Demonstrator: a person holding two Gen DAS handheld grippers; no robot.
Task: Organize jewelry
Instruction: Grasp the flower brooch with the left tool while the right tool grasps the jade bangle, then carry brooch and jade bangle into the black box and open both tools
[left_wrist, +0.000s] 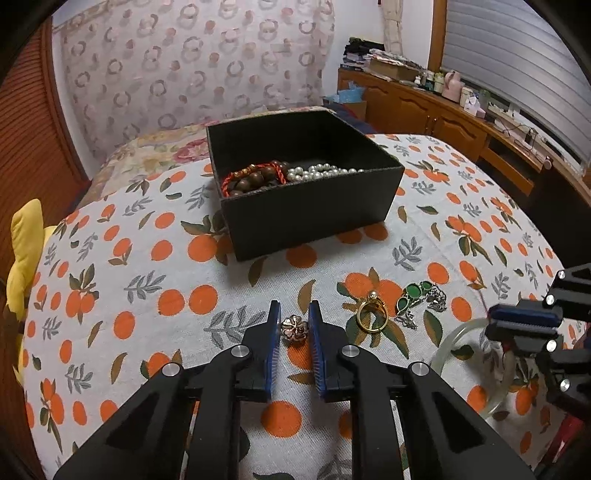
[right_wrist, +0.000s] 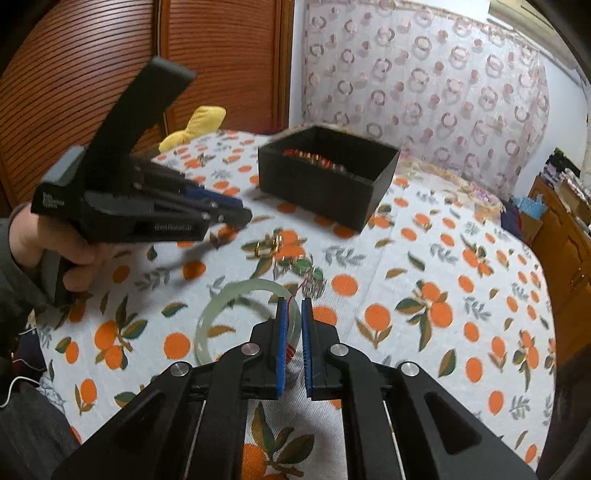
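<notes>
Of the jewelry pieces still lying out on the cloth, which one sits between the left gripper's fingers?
The small flower-shaped ring: it lies between the left gripper fingers, while the gold ring and green-stone piece lie off to the right.
</notes>
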